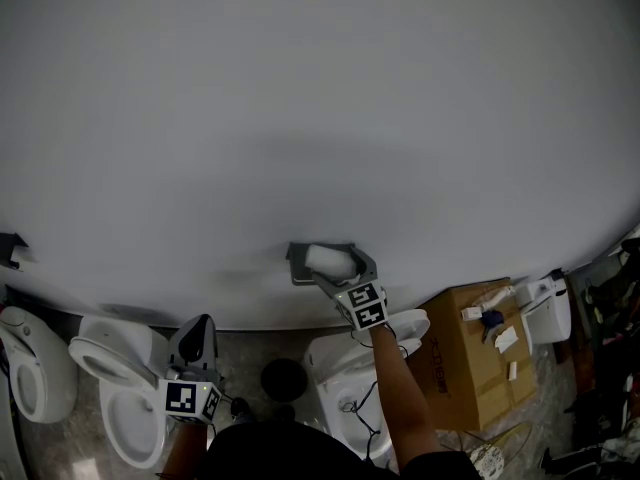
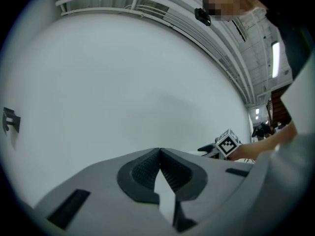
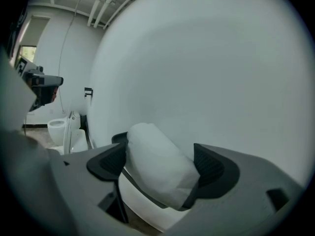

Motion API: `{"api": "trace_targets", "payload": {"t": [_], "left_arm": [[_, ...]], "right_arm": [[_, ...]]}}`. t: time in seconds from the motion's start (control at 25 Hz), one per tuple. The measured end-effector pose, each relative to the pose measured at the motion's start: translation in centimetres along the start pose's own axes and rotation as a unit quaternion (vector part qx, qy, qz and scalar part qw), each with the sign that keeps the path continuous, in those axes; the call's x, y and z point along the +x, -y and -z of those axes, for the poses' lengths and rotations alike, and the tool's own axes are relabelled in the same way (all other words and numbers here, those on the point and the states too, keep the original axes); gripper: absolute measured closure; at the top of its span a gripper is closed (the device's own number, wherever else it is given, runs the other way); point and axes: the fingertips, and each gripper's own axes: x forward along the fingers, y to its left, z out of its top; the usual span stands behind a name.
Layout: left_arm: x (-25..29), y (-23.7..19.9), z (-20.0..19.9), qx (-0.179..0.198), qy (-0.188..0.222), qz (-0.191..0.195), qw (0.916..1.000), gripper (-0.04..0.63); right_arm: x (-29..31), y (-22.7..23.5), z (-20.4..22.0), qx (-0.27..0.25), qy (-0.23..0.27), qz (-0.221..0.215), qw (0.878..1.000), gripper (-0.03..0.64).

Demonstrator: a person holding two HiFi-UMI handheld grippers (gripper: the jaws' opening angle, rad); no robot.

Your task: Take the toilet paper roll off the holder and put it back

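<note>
The white toilet paper roll (image 1: 326, 259) sits against the white wall, level between the two jaws of my right gripper (image 1: 322, 264). In the right gripper view the roll (image 3: 158, 167) spans the gap and both dark pads (image 3: 110, 162) touch its ends, so my right gripper (image 3: 160, 156) is shut on it. A thin dark bar of the holder (image 3: 145, 191) runs under the roll; the rest of the holder is hidden. My left gripper (image 1: 196, 342) hangs low at the left, away from the wall, and its jaws (image 2: 160, 152) are shut with nothing in them.
A second black bracket (image 1: 10, 250) is fixed to the wall far left. Below stand several white toilets (image 1: 120, 393), one right under the roll (image 1: 345, 373). A cardboard box (image 1: 480, 363) with small items is at the right, and a black round object (image 1: 283, 378) lies on the floor.
</note>
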Motion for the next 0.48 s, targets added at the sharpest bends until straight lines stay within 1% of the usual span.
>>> {"api": "trace_targets", "payload": {"t": [0.16, 0.28, 0.32, 0.48], "left_arm": [[-0.16, -0.12, -0.04, 0.000, 0.000, -0.003, 1.0000, 0.592], [-0.24, 0.04, -0.03, 0.000, -0.003, -0.004, 1.0000, 0.592], [-0.26, 0.15, -0.12, 0.000, -0.002, -0.004, 1.0000, 0.592], [-0.32, 0.30, -0.25, 0.002, -0.003, -0.004, 1.0000, 0.592]], "right_arm": [[0.12, -0.04, -0.04, 0.004, 0.001, -0.001, 1.000, 0.186], [0.01, -0.04, -0.03, -0.001, -0.001, -0.001, 1.000, 0.211], [-0.05, -0.10, -0.04, -0.002, -0.001, -0.001, 1.000, 0.232], [-0.18, -0.15, 0.07, -0.004, -0.001, -0.003, 1.000, 0.243]]}}
